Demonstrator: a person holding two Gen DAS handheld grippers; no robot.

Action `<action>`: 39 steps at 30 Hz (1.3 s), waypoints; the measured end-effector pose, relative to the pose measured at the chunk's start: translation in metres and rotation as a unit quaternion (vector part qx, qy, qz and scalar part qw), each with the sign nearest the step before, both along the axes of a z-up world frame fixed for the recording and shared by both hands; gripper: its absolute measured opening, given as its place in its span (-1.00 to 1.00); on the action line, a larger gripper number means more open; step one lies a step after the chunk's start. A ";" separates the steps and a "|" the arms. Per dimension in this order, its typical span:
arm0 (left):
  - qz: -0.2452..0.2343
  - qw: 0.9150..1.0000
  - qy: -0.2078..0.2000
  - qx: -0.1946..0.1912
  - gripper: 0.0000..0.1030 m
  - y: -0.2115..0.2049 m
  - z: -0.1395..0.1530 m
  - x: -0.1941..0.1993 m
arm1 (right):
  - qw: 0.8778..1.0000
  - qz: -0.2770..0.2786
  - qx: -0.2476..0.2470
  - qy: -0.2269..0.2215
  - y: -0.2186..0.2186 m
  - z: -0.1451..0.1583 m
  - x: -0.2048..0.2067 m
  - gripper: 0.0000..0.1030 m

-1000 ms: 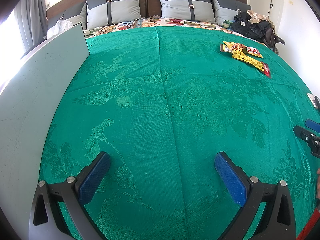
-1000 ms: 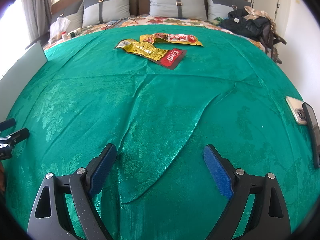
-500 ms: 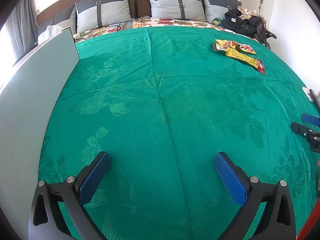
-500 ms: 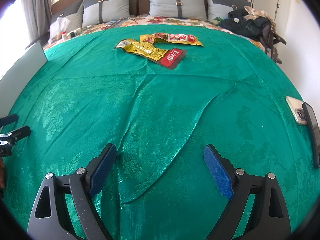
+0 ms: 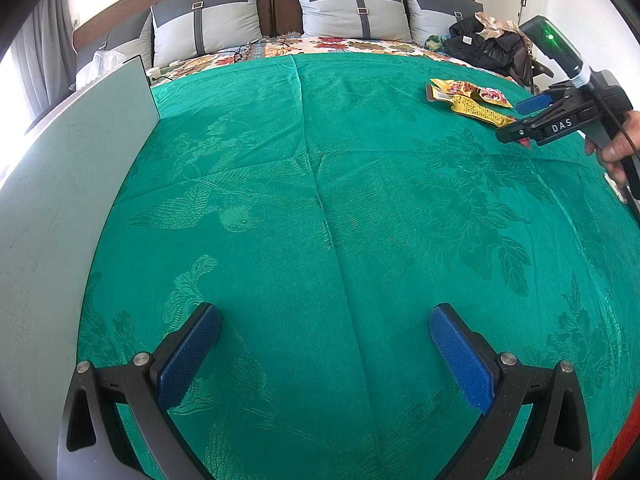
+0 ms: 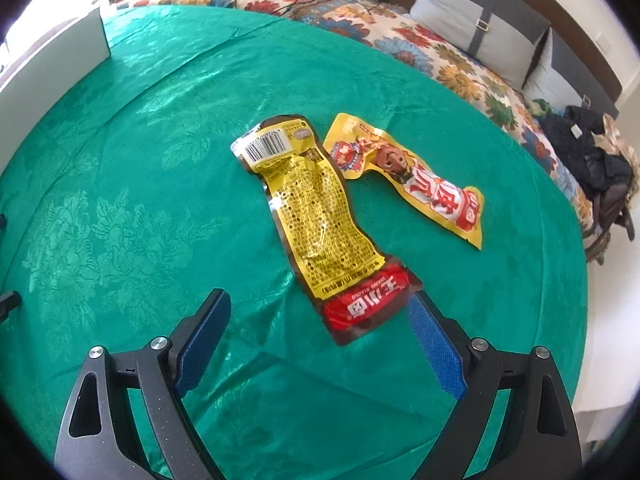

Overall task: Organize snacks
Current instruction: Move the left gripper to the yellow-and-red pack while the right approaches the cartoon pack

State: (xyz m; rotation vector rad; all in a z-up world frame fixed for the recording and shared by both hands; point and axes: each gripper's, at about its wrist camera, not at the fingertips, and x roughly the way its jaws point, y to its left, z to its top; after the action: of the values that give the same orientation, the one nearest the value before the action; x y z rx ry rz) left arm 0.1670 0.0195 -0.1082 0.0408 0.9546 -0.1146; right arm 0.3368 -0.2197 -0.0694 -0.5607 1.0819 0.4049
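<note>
R gripper [image 6: 318,320] hangs over the near end of the yellow snack pack [image 6: 316,216], jaws wide but closing a little, nothing between the pads, nothing held. Pack lies flat on green bedspread [image 6: 120,200], its red end just beside the R pad; second snack pack [image 6: 408,176] beside it, top corners touching or overlapping, can't tell which. L gripper [image 5: 324,352] wide open, empty, over bare cloth, well apart from both packs. Step in hand, by judgement: pick the yellow pack. To do well: centre jaws on red end, come down low since pack is thin, pinch the edge w/o bunching cloth, don't drag the neighbour.
</note>
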 end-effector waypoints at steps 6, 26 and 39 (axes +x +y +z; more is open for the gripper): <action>0.000 1.000 0.000 0.000 1.00 0.000 0.000 0.000 | 0.992 -0.066 0.073 0.073 -0.017 -0.012 0.044 0.65; 0.000 1.000 0.000 0.001 1.00 -0.001 0.000 0.000 | 0.912 -0.287 0.226 0.189 -0.076 0.085 -0.074 0.58; 0.044 0.995 0.051 -0.078 0.99 0.001 0.016 -0.004 | 0.924 -0.331 0.170 -0.091 -0.124 0.002 -0.168 0.61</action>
State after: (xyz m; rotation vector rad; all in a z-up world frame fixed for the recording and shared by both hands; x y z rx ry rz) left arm 0.1635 0.0200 -0.0924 -0.1524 1.0461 -0.1107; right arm 0.1689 -0.3441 -0.0669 0.0921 0.9276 -0.0593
